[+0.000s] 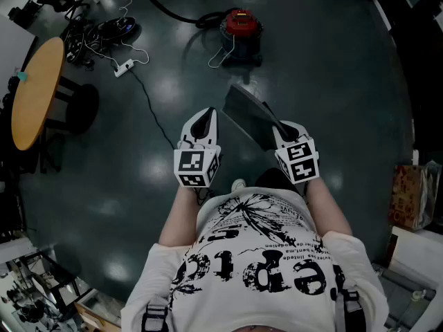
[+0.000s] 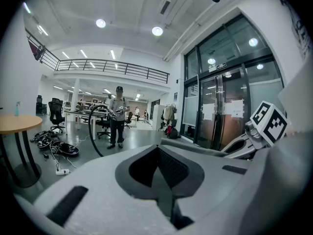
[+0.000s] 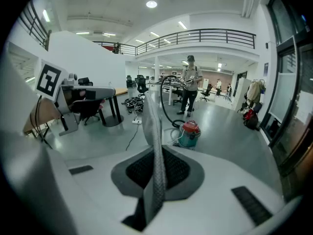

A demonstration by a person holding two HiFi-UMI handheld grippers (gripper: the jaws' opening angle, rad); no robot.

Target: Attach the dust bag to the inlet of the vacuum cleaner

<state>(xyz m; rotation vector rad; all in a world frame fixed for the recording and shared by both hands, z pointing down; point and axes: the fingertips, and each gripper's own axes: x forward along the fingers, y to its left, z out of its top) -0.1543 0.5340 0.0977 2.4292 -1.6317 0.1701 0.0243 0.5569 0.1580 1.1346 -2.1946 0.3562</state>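
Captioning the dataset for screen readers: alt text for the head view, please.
Seen from above, a person's right hand-held gripper clamps a flat grey dust bag by its edge, while the left hand-held gripper beside it is shut on nothing. A red-lidded vacuum cleaner stands ahead on the dark floor.

Shirt (image 1: 257,272) print upside down, letters unreadable; no other legible text.

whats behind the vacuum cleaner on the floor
A black hose loops up behind the vacuum cleaner toward a standing person. The floor right behind the vacuum is covered by its own body.
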